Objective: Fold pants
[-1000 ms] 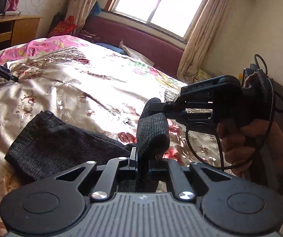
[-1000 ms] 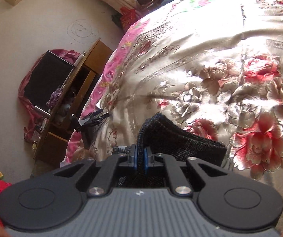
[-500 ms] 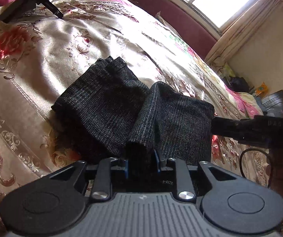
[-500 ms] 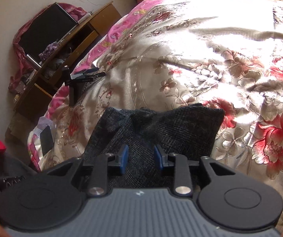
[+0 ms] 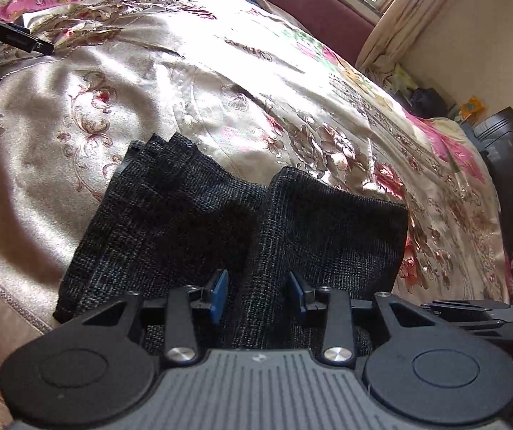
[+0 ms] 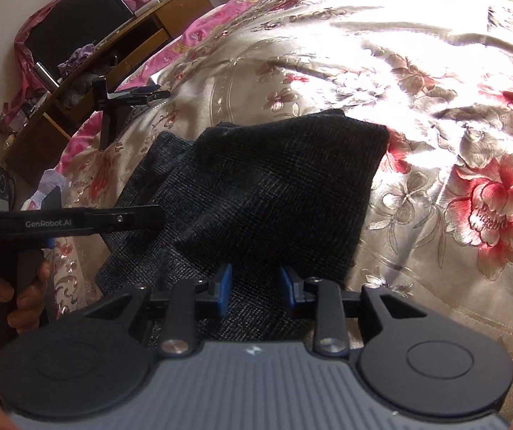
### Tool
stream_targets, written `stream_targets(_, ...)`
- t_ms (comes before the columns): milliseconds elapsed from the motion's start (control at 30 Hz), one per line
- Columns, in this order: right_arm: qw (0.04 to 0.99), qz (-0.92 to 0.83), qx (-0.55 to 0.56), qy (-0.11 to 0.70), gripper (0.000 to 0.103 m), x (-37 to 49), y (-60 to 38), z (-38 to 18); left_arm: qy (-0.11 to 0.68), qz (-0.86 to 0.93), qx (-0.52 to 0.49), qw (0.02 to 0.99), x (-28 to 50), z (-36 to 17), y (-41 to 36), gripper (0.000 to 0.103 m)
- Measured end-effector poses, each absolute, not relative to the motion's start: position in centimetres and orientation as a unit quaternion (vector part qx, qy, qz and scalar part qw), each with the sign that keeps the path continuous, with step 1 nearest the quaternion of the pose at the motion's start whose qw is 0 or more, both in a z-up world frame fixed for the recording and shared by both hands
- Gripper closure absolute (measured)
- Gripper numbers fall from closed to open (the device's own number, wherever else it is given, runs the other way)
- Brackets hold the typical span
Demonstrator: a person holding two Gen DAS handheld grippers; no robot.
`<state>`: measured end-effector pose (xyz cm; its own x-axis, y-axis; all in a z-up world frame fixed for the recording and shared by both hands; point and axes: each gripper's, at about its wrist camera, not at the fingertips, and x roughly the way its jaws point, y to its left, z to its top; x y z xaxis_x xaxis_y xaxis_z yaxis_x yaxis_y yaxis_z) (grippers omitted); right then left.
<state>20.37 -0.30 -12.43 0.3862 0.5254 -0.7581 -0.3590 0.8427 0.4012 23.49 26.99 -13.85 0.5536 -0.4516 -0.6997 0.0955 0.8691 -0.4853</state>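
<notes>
Releasing: pants (image 5: 228,222) lie folded on the bed (image 5: 192,82).
Left gripper (image 5: 258,294): fingers opening, fabric ridge between them, unpinched; back out low.
Right gripper (image 6: 254,288): fingers apart over cloth; lift clear without dragging the top layer.

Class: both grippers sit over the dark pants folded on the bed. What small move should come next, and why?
Probably lift both grippers clear. The left gripper is opening and the right gripper stands open, pads off the cloth, and the pants already lie doubled on the bedspread.
</notes>
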Motion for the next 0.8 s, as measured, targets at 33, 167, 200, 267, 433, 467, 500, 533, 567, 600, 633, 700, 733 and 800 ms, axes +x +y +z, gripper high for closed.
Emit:
stream_targets(33, 0.828, 0.268, 0.084, 0.486, 0.072, 20.3, -0.4, -12.3, 0.444, -0.163, -0.204, 0.857, 23.6, -13.9, 26.7, 0.071)
stream_targets(167, 0.835, 0.273, 0.066, 0.473, 0.053, 19.4, -0.5, -11.4, 0.410, -0.163, -0.191, 0.877, 22.5, -11.9, 25.8, 0.082)
stream_targets(200, 0.838, 0.274, 0.061, 0.468, 0.052, 19.2, -0.3, -11.0, 0.401, -0.164, -0.190, 0.881, 22.2, -11.4, 25.9, 0.082)
stream_targets(267, 0.840, 0.276, 0.060, 0.464, 0.052, 19.1, -0.2, -10.6, 0.381, -0.164, -0.197, 0.888, 21.9, -9.6, 26.6, 0.082)
stream_targets(433, 0.842, 0.276, 0.064, 0.460, 0.051, 19.4, 0.0, -10.2, 0.370, -0.155, -0.178, 0.898, 21.8, -7.9, 28.5, 0.082)
stream_targets(467, 0.842, 0.275, 0.064, 0.460, 0.051, 19.5, 0.1, -10.3, 0.371, -0.149, -0.177, 0.900, 21.8, -8.1, 29.0, 0.082)
stream_targets(500, 0.841, 0.274, 0.065, 0.461, 0.051, 19.6, 0.2, -10.4, 0.370, -0.141, -0.177, 0.901, 21.8, -8.3, 29.6, 0.082)
stream_targets(533, 0.841, 0.274, 0.065, 0.462, 0.051, 19.6, 0.2, -10.4, 0.370, -0.132, -0.181, 0.901, 21.8, -8.7, 30.2, 0.082)
stream_targets(567, 0.841, 0.273, 0.065, 0.462, 0.051, 19.6, 0.2, -10.6, 0.371, -0.127, -0.186, 0.901, 21.9, -9.0, 30.7, 0.082)
stream_targets(600, 0.841, 0.273, 0.066, 0.463, 0.051, 19.6, 0.2, -10.7, 0.372, -0.120, -0.192, 0.900, 22.0, -9.5, 31.5, 0.082)
stream_targets(633, 0.840, 0.272, 0.068, 0.465, 0.051, 19.7, 0.2, -10.9, 0.371, -0.114, -0.195, 0.901, 22.1, -9.8, 32.1, 0.082)
stream_targets(700, 0.838, 0.272, 0.072, 0.467, 0.051, 19.7, 0.2, -11.1, 0.370, -0.097, -0.192, 0.904, 22.4, -10.5, 33.1, 0.082)
stream_targets(733, 0.837, 0.273, 0.075, 0.469, 0.051, 19.7, 0.1, -11.3, 0.368, -0.091, -0.191, 0.905, 22.6, -10.9, 33.5, 0.082)
stream_targets(800, 0.834, 0.274, 0.081, 0.472, 0.051, 19.9, -0.1, -11.5, 0.377, -0.088, -0.190, 0.902, 23.4, -12.0, 34.2, 0.081)
